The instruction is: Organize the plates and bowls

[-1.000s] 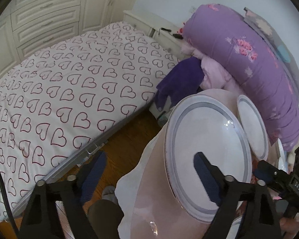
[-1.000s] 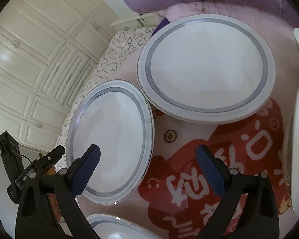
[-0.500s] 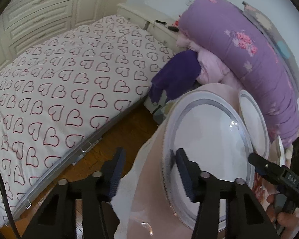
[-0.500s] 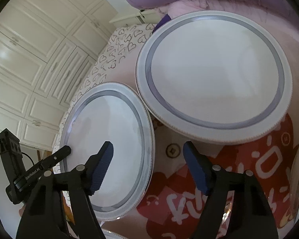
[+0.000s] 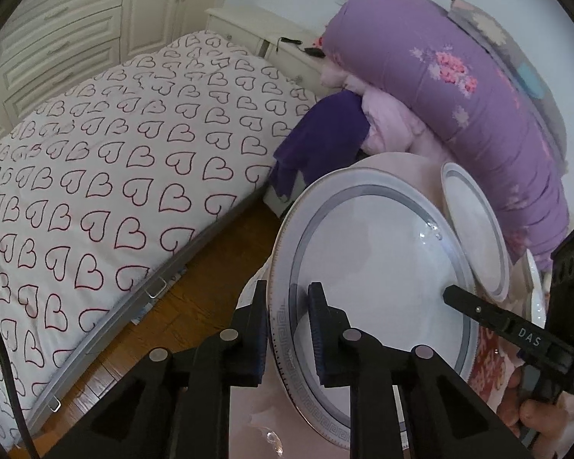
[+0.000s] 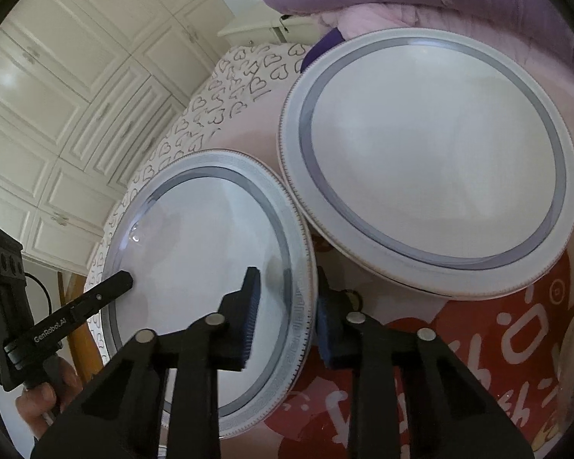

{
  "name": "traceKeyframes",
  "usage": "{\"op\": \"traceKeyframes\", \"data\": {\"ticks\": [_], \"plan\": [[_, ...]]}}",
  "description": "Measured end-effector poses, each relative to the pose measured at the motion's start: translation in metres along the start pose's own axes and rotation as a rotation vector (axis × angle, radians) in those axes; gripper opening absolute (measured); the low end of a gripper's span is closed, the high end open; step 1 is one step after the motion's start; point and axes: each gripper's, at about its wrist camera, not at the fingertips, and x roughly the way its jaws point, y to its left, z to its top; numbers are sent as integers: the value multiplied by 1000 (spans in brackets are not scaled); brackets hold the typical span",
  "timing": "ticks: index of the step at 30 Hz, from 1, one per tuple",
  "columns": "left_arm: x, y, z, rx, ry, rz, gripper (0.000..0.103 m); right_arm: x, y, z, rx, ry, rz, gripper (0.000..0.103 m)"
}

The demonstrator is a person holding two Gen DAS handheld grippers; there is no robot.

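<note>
Left gripper (image 5: 289,331): jaws have just been closing; now narrow, clamped on the left rim of the near plate (image 5: 375,298), one pad outside the rim, one on the plate face.
Right gripper (image 6: 287,319): jaws have just been closing; now narrow, gripping the right rim of the same near plate (image 6: 206,267). The right-hand pad is partly hidden behind the rim.
Near plate: white with a grey ring and key-pattern border, held by both grippers at opposite edges. Whether it rests on the table or is lifted cannot be told.
Person's hands: only fingers (image 5: 532,417) show, at the frame corners, around the gripper handles.
Tablecloth (image 6: 459,375): pink with red print and white lettering; the lettering is cut off.
Second plate (image 6: 436,157): same pattern, just beyond the near plate, rims close; contact unclear.
Further dishware (image 5: 535,298): a white rim at the right edge, mostly hidden.
Far: purple quilt roll (image 5: 451,88); heart-print bed (image 5: 114,168) at left, above wood floor.
</note>
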Motion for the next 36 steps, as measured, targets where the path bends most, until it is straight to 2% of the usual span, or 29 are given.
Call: {"op": "traceKeyframes", "data": {"ticks": [16,36], "plan": [[-22,-4,-13,-1,-33,48,16,-2,9,-7,-11,-7,28,20],[-59,-21,-33,39,-96,45,14,-29,12,-17,-52,-64,13,20]]}}
